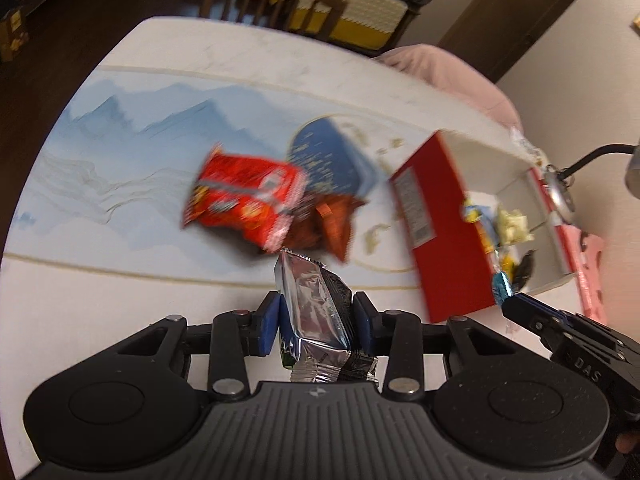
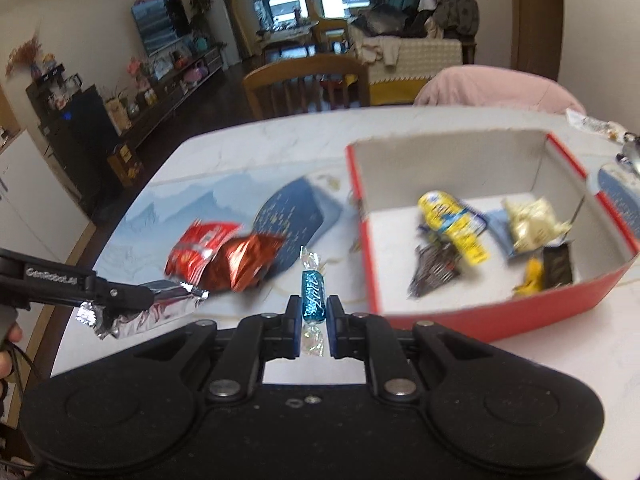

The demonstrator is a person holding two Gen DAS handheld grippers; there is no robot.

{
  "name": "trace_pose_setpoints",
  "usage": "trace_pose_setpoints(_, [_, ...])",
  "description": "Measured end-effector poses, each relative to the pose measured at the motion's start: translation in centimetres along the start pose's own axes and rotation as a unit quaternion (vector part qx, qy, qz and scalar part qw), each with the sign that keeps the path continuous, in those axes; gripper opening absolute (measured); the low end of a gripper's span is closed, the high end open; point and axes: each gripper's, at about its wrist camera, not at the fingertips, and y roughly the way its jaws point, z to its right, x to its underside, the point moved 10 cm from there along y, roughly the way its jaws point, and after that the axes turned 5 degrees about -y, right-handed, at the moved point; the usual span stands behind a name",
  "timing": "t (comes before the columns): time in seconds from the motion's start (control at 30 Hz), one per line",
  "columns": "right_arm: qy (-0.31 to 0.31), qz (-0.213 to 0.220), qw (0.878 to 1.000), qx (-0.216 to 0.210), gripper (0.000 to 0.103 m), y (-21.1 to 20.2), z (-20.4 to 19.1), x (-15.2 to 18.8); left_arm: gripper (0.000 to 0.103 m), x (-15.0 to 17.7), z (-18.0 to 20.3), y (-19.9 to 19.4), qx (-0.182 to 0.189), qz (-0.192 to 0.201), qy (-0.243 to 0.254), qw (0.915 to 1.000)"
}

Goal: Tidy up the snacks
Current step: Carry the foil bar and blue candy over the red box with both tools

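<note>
My left gripper (image 1: 316, 312) is shut on a silver foil snack pack (image 1: 314, 312) and holds it above the table; it also shows in the right wrist view (image 2: 160, 304). My right gripper (image 2: 314, 312) is shut on a blue wrapped candy (image 2: 313, 298), held just left of the red box (image 2: 460, 316); the candy also shows in the left wrist view (image 1: 502, 286). The red box (image 1: 448, 240) holds several snacks, among them a yellow pack (image 2: 454, 224). A red snack bag (image 1: 244, 200) and a brown foil bag (image 1: 324, 224) lie on the table.
A blue patterned card (image 2: 292, 220) lies behind the bags on the white table (image 1: 120, 300). A wooden chair (image 2: 304, 84) and a pink-covered chair (image 2: 496, 88) stand at the far edge. A lamp (image 1: 560, 192) stands beyond the box.
</note>
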Motion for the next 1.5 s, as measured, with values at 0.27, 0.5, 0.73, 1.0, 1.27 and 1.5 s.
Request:
trace_pose_setpoints(0.27, [0.005,0.030,0.999,0.023,0.012,-2.4,5.1,-4.7,0.038,-3.9,8.6,-1.3,0.038,0.027,0.051,0.9976])
trace_pose_setpoints(0.5, [-0.002,0.043,0.998,0.048,0.012,-2.6,10.9,-8.0,0.038,-6.9,17.1,0.5,0.054,0.042,0.101,0.9926])
trace_pose_setpoints(0.73, [0.005,0.010,0.998,0.069,0.012,0.3,16.8,-8.7,0.038,-8.3,23.2,6.1,0.041,0.024,0.124,0.9912])
trace_pose_setpoints(1.0, [0.020,-0.055,0.996,0.071,0.012,5.1,21.6,-8.1,0.038,-9.3,26.6,12.1,0.017,0.006,0.139,0.9901])
trace_pose_setpoints(1.27, [0.016,-0.095,0.994,0.053,0.012,9.0,22.6,-7.4,0.038,-9.5,27.0,17.4,-0.005,-0.026,0.149,0.9885])
trace_pose_setpoints(1.5, [0.013,-0.123,0.992,0.036,0.012,10.2,22.1,-5.9,0.038,-7.5,26.7,20.5,-0.029,-0.060,0.177,0.9820])
